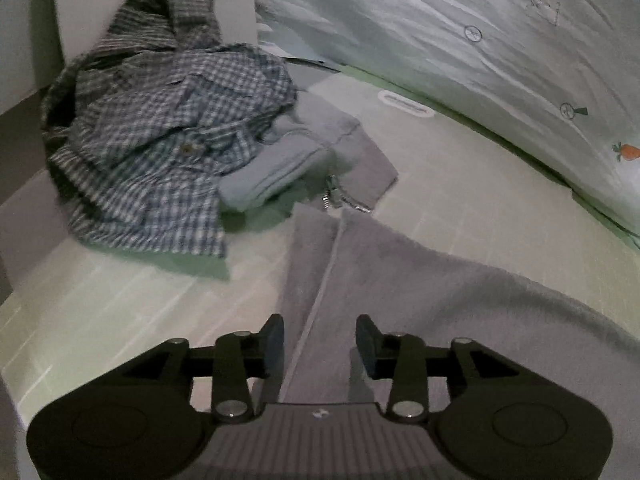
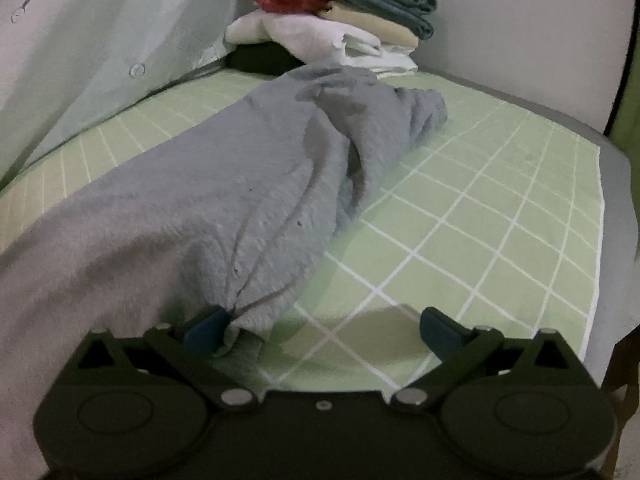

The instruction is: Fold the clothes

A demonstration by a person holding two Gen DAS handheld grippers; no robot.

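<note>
Grey garment (image 2: 224, 184) stretched along the green checked sheet (image 2: 480, 208), crumpled, not yet folded. Left gripper (image 1: 320, 340) jaws parted over its edge; right gripper (image 2: 320, 328) spread wide, one pad touching cloth. Folded stack (image 2: 344, 24) at top of the right view; plaid shirt (image 1: 160, 144) heaped upper left, unfolded.

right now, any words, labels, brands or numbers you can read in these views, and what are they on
None can be read.
Pale curtain: small round prints, a carrot picture and a sketchy mark near the top, no letters to make out.
White oval tag on the green checked sheet: too blurred to read.
Plaid shirt, grey garment, folded stack and both tongs: no visible text.
</note>
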